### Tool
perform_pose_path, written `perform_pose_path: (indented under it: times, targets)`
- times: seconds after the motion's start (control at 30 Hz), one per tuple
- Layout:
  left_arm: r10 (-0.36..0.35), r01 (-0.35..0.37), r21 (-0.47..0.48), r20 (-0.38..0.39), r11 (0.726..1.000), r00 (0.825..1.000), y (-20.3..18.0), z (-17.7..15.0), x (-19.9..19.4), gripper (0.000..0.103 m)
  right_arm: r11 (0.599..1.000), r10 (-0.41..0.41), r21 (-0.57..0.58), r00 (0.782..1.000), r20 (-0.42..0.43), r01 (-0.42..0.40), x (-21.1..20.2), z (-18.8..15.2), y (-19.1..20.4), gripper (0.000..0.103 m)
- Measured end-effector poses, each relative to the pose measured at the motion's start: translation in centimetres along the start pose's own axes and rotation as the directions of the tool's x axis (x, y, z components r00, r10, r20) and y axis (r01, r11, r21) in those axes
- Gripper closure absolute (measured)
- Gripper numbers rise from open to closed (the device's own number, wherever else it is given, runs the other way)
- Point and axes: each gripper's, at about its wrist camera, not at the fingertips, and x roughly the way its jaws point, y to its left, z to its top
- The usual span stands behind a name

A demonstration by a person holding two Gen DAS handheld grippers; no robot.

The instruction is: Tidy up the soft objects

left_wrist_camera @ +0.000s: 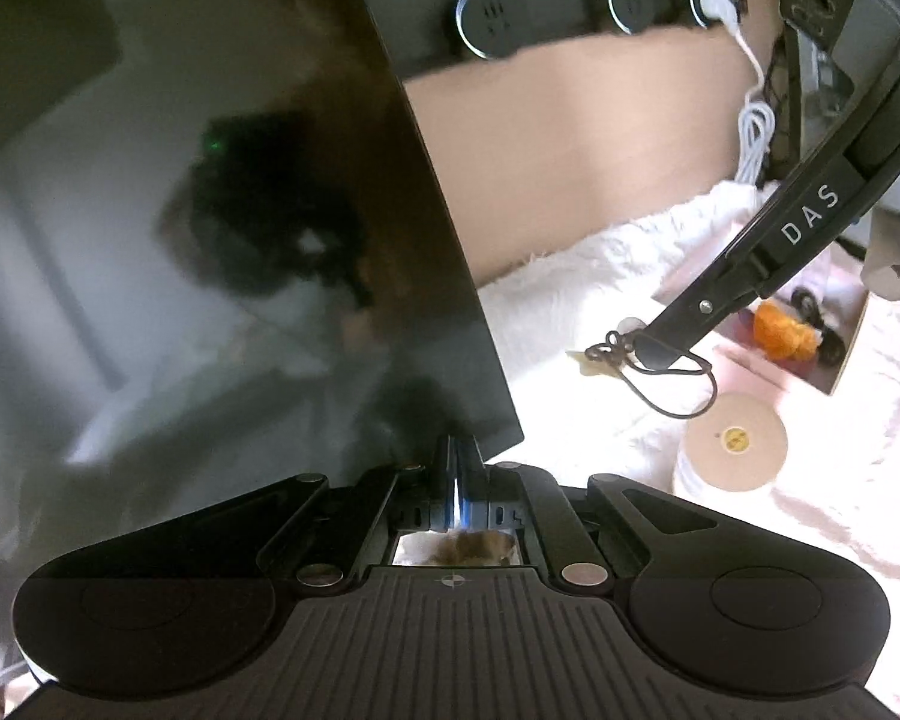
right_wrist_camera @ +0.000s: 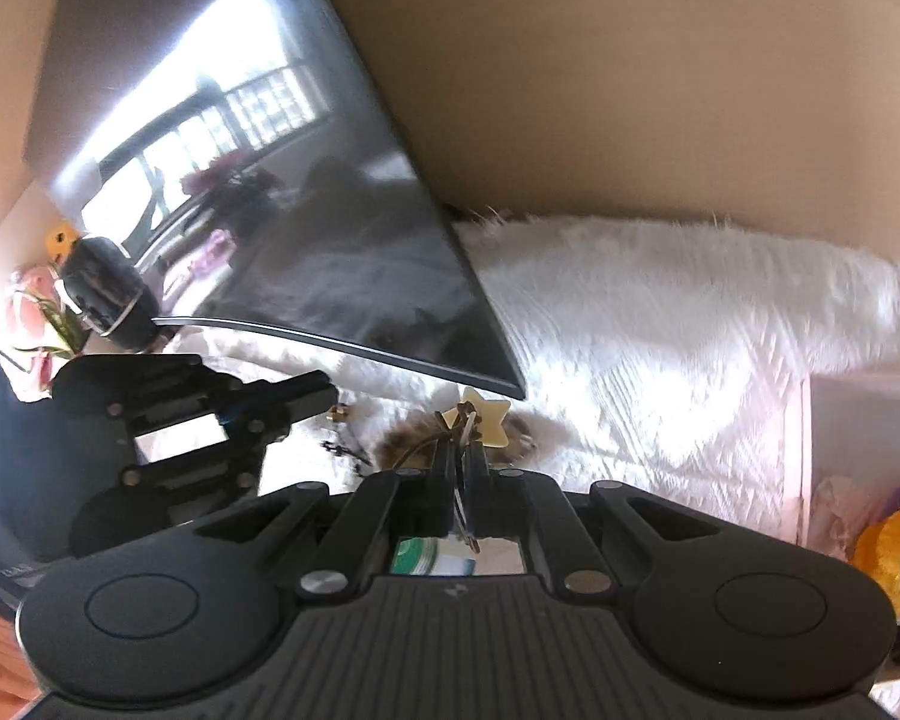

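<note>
My right gripper (right_wrist_camera: 463,450) is shut on the thin brown cord (right_wrist_camera: 444,435) of a fluffy brown pompom charm (right_wrist_camera: 402,447) with a cream star tag (right_wrist_camera: 486,417). The charm hangs just above the white furry cloth (right_wrist_camera: 660,312). In the left wrist view the right gripper (left_wrist_camera: 660,354) shows as a black arm holding that cord loop (left_wrist_camera: 678,378) and star (left_wrist_camera: 588,360). My left gripper (left_wrist_camera: 459,462) is shut with nothing between its fingers, close to the dark monitor (left_wrist_camera: 210,210). It also shows in the right wrist view (right_wrist_camera: 324,390) at the left. Brown fur shows under it (left_wrist_camera: 474,546).
A dark monitor (right_wrist_camera: 306,228) leans over the white cloth. A pink box (left_wrist_camera: 810,354) at right holds an orange plush (left_wrist_camera: 783,330). A round tape roll (left_wrist_camera: 732,438) lies near it. A power strip (left_wrist_camera: 546,18) runs along the wall. Pink flowers (right_wrist_camera: 30,300) stand at far left.
</note>
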Motion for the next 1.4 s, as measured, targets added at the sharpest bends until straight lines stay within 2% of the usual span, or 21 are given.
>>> perform_pose_path:
  times: [0.07, 0.13, 0.2, 0.27, 0.4, 0.53, 0.6, 0.67, 0.77, 0.83, 0.93, 1.1, 1.17, 1.23, 1.3, 1.33, 1.4]
  targets:
    - [-0.001, 0.0, -0.036, -0.023, 0.999, 1.0, -0.1, -0.7, -0.3, 0.096, 1.0, 0.011, -0.017, 1.0, -0.003, -0.011, -0.5, -0.1, 0.7, 0.1]
    - [-0.017, 0.011, -0.122, -0.051, 0.992, 0.999, 0.6, -1.6, 0.4, 0.094, 0.999, 0.009, -0.033, 1.0, -0.009, -0.009, -0.3, -0.4, 1.0, 0.1]
    - [-0.059, 0.029, -0.244, -0.117, 0.969, 0.991, 1.5, -2.5, 2.0, 0.094, 1.0, -0.001, -0.025, 1.0, -0.025, 0.0, 0.5, -0.8, 0.9, 0.1]
    - [-0.087, 0.036, -0.287, -0.166, 0.957, 0.982, 1.7, -2.9, 3.7, 0.093, 1.0, -0.014, -0.004, 0.998, -0.055, 0.014, 1.9, -1.4, 0.4, 0.1]
    - [-0.131, 0.116, -0.126, -0.125, 0.985, 0.983, -0.1, -2.7, 5.9, 0.089, 0.999, -0.042, 0.022, 0.992, -0.116, 0.045, 6.0, -2.1, -0.8, 0.1]
    - [-0.143, 0.142, -0.023, -0.218, 0.99, 0.965, -1.9, -2.2, 10.6, 0.088, 0.999, -0.05, -0.026, 0.992, -0.113, 0.047, 7.9, -3.1, -1.1, 0.098]
    - [-0.126, 0.14, 0.037, -0.262, 0.989, 0.957, -2.6, -2.3, 13.0, 0.088, 0.998, -0.046, -0.056, 0.995, -0.085, 0.041, 7.7, -3.3, -1.3, 0.089]
    - [-0.106, 0.141, 0.103, -0.291, 0.985, 0.951, -2.8, -2.9, 14.0, 0.088, 0.997, -0.021, -0.072, 0.998, -0.058, 0.017, 7.2, -3.4, -1.7, 0.073]
    - [-0.089, 0.155, 0.195, -0.309, 0.968, 0.947, -3.3, -3.5, 15.7, 0.086, 0.997, -0.018, -0.081, 1.0, -0.022, 0.017, 6.1, -3.9, -2.7, 0.069]
    - [-0.069, 0.146, 0.241, -0.304, 0.96, 0.95, -3.5, -3.5, 17.0, 0.086, 0.998, -0.015, -0.069, 1.0, -0.015, 0.014, 5.4, -4.6, -3.6, 0.069]
    - [-0.083, 0.162, 0.259, -0.293, 0.952, 0.953, -3.8, -3.8, 17.8, 0.086, 0.998, 0.011, -0.062, 1.0, 0.014, -0.01, 4.2, -5.6, -4.2, 0.069]
    - [-0.153, 0.255, 0.257, -0.356, 0.932, 0.922, -4.0, -4.2, 19.6, 0.083, 0.994, -0.003, -0.113, 1.0, 0.03, 0.007, 3.8, -6.0, -3.5, 0.069]
    - [-0.166, 0.272, 0.27, -0.357, 0.924, 0.919, -3.9, -4.2, 19.5, 0.083, 0.99, -0.009, -0.142, 0.999, 0.039, 0.015, 3.8, -5.9, -3.1, 0.069]
    - [-0.199, 0.309, 0.262, -0.373, 0.914, 0.906, -3.3, -4.0, 19.6, 0.083, 0.989, -0.019, -0.147, 0.999, 0.046, 0.026, 3.9, -5.7, -3.1, 0.069]
    - [-0.2, 0.307, 0.266, -0.364, 0.914, 0.91, -2.8, -3.9, 19.5, 0.079, 0.99, -0.023, -0.139, 0.999, 0.047, 0.029, 4.0, -5.4, -3.3, 0.069]
    - [-0.185, 0.292, 0.275, -0.356, 0.916, 0.916, -2.7, -3.9, 19.6, 0.083, 0.99, -0.029, -0.136, 0.998, 0.047, 0.035, 4.0, -5.4, -3.4, 0.069]
    - [-0.174, 0.285, 0.286, -0.358, 0.915, 0.917, -2.7, -4.1, 19.7, 0.082, 0.99, -0.035, -0.135, 0.999, 0.041, 0.04, 4.1, -5.3, -3.6, 0.069]
